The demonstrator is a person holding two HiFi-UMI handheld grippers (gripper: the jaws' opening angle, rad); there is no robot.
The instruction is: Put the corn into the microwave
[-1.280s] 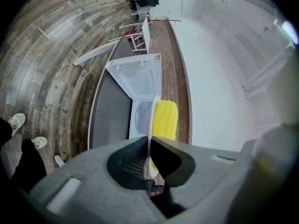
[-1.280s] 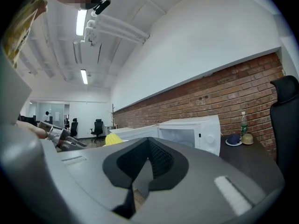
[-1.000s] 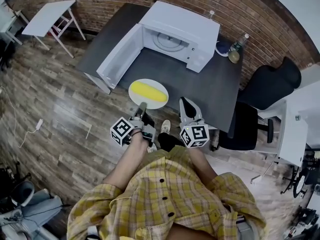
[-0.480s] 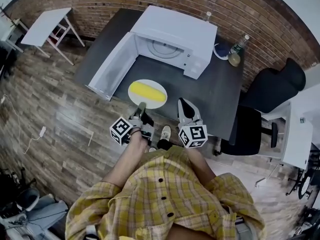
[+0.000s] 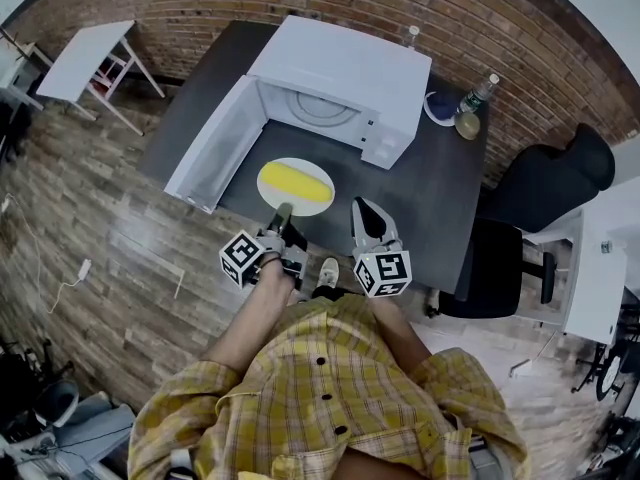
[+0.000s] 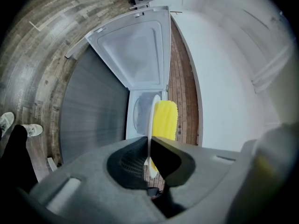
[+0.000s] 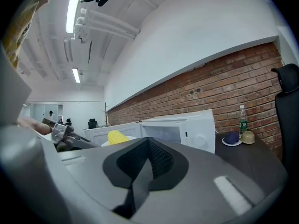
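A yellow corn cob (image 5: 295, 181) lies on a white plate (image 5: 268, 190) held over the front of the dark table. My left gripper (image 5: 283, 211) is shut on the plate's near rim; in the left gripper view the plate (image 6: 151, 125) stands edge-on between the jaws with the corn (image 6: 165, 120) beside it. The white microwave (image 5: 340, 73) stands at the back of the table with its door (image 5: 214, 141) swung open to the left. My right gripper (image 5: 364, 211) is shut and empty, to the right of the plate. In the right gripper view the corn (image 7: 117, 136) and the microwave (image 7: 184, 129) lie ahead.
A green bottle (image 5: 470, 99) and a small plate with a dark lump (image 5: 438, 105) stand at the table's back right. A black office chair (image 5: 530, 193) is at the right, a white folding table (image 5: 78, 56) at the far left. Wooden floor surrounds the table (image 5: 430, 183).
Both grippers, with the plate and corn, have moved forward toward the open microwave. The jaws kept the same state.
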